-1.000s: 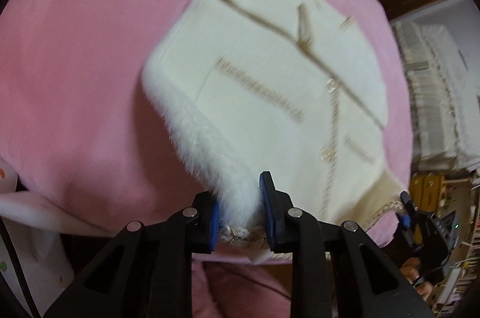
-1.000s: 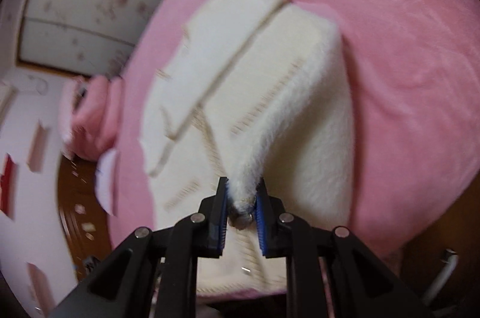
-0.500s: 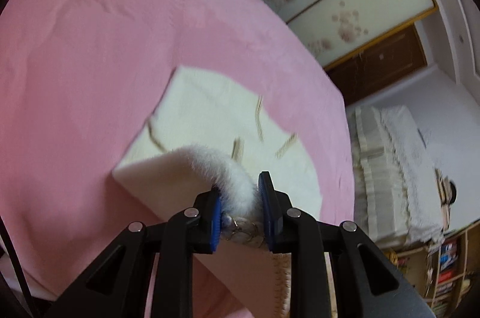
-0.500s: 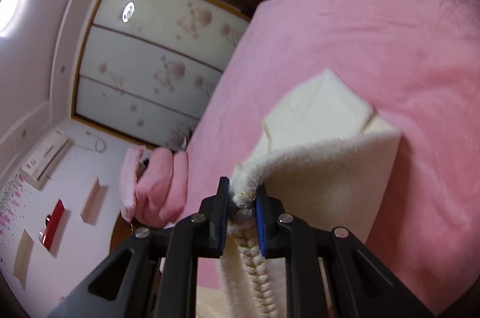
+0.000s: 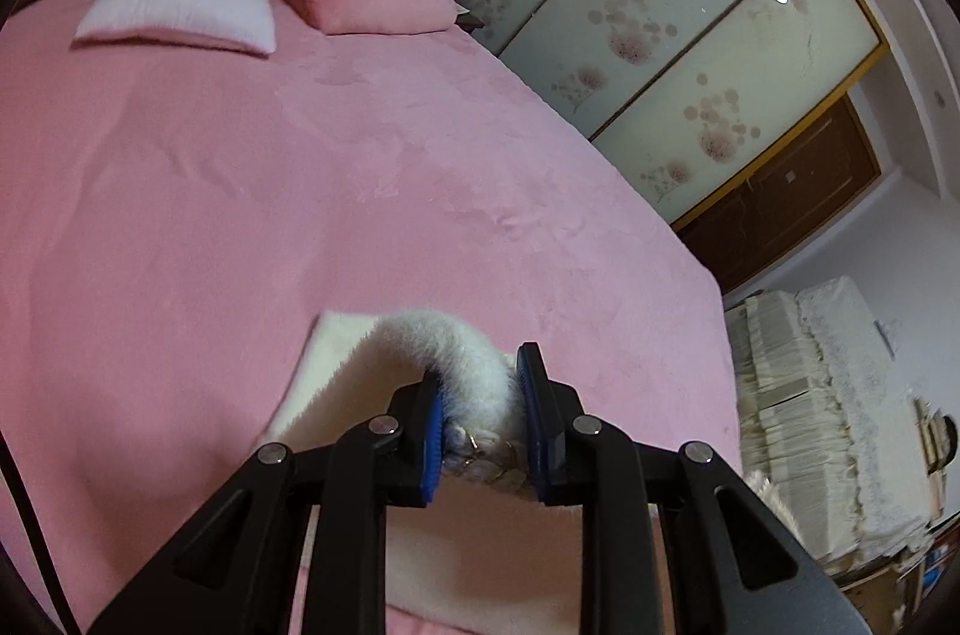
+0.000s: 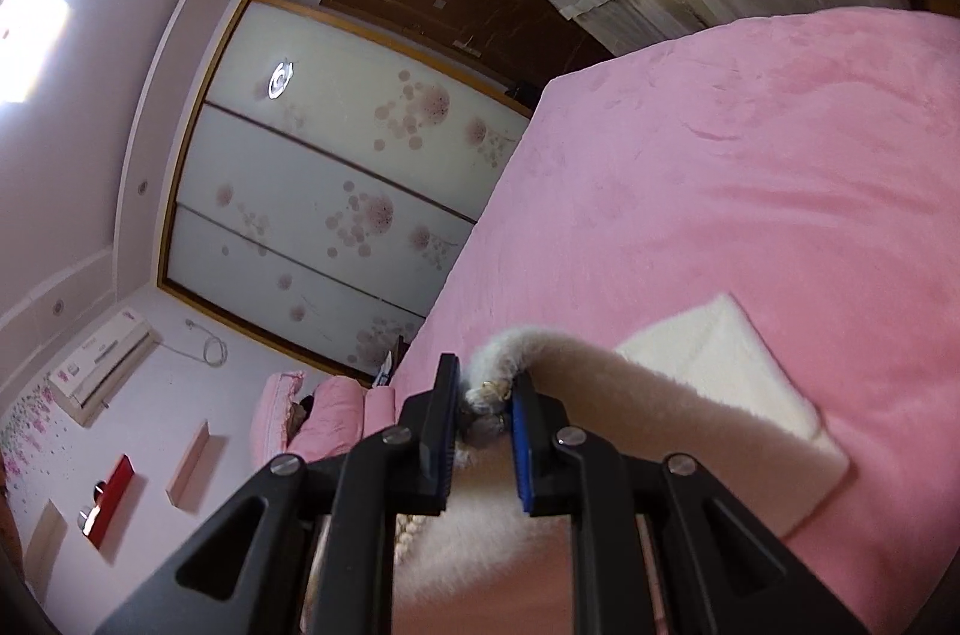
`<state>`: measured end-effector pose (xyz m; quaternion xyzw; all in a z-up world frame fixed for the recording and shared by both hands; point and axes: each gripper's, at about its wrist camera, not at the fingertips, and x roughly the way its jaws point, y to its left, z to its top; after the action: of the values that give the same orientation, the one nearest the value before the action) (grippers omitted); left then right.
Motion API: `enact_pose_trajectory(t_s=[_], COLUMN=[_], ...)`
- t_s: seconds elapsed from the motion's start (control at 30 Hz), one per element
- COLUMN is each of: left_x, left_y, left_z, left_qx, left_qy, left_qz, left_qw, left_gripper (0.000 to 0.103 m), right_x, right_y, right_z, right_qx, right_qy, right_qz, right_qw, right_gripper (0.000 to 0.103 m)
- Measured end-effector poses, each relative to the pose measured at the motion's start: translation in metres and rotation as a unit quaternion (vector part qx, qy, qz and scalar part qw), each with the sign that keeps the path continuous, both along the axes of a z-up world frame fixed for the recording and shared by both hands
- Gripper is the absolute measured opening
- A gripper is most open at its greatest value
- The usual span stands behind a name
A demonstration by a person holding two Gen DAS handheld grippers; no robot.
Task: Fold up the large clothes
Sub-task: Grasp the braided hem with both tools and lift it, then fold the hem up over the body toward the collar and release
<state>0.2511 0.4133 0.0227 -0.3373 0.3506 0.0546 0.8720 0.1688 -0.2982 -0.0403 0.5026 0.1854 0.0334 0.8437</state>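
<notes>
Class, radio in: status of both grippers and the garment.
Left gripper, right gripper shut on cream jacket fur edge. Jacket partly lifted off pink bed. Nothing obstructing.

The cream jacket [image 5: 354,383] is fuzzy, with a furry white trim and a braided gold-flecked edge. Its near edge is lifted off the pink bed and curls over, while its far part lies flat on the bedspread. In the right wrist view that flat corner [image 6: 720,365] sits at about four o'clock from centre.
</notes>
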Motion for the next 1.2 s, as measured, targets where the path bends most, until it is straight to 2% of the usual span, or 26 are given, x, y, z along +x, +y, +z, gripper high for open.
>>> enact_pose_trajectory(t_s=[0.1, 0.23, 0.37, 0.5, 0.77, 0.83, 0.87, 0.9, 0.93, 0.97, 1.0, 1.07, 1.2], left_x=[0.034, 0.072, 0.100, 0.118, 0.138, 0.142, 0.143, 0.143, 0.142, 0.140, 0.138, 0.138, 0.136], left_y=[-0.015, -0.022, -0.026, -0.031, -0.044, -0.047, -0.049, -0.053, -0.058, -0.062, -0.066, -0.076, -0.093], left_z=[-0.005, -0.022, -0.048, -0.078, -0.114, -0.121, -0.123, -0.125, -0.123, -0.122, -0.121, -0.123, -0.130], left_qx=[0.032, 0.040, 0.052, 0.064, 0.092, 0.099, 0.110, 0.129, 0.154, 0.168, 0.175, 0.173, 0.178], left_qy=[0.007, 0.012, 0.038, 0.069, 0.126, 0.139, 0.145, 0.149, 0.149, 0.143, 0.138, 0.144, 0.169], left_qz=[-0.009, 0.006, 0.018, 0.016, 0.021, 0.025, 0.029, 0.034, 0.039, 0.039, 0.034, 0.012, -0.017], left_qw=[0.9994, 0.9991, 0.9978, 0.9954, 0.9875, 0.9850, 0.9828, 0.9798, 0.9759, 0.9746, 0.9743, 0.9743, 0.9692], left_gripper=[0.020, 0.020, 0.020, 0.020, 0.023, 0.029, 0.048, 0.079, 0.091, 0.096, 0.096, 0.096, 0.096], right_x=[0.036, 0.085, 0.123, 0.145, 0.165, 0.169, 0.172, 0.175, 0.178, 0.179, 0.178, 0.172, 0.163], right_y=[-0.006, -0.011, -0.009, -0.003, 0.006, 0.009, 0.008, 0.009, 0.010, 0.012, 0.012, 0.014, 0.013], right_z=[-0.007, -0.024, -0.038, -0.053, -0.083, -0.088, -0.091, -0.093, -0.096, -0.098, -0.098, -0.095, -0.095], right_qx=[-0.010, -0.015, -0.019, -0.050, -0.074, -0.083, -0.088, -0.094, -0.099, -0.105, -0.114, -0.140, -0.168], right_qy=[0.004, 0.013, 0.030, 0.065, 0.119, 0.135, 0.144, 0.158, 0.172, 0.182, 0.188, 0.188, 0.193], right_qz=[0.011, 0.015, 0.027, 0.041, 0.045, 0.045, 0.048, 0.049, 0.050, 0.052, 0.046, 0.028, 0.029], right_qw=[1.000, 1.000, 0.999, 0.996, 0.989, 0.986, 0.984, 0.982, 0.979, 0.976, 0.975, 0.972, 0.966], right_gripper=[0.014, 0.014, 0.015, 0.015, 0.015, 0.017, 0.018, 0.019, 0.019, 0.025, 0.034, 0.044, 0.045])
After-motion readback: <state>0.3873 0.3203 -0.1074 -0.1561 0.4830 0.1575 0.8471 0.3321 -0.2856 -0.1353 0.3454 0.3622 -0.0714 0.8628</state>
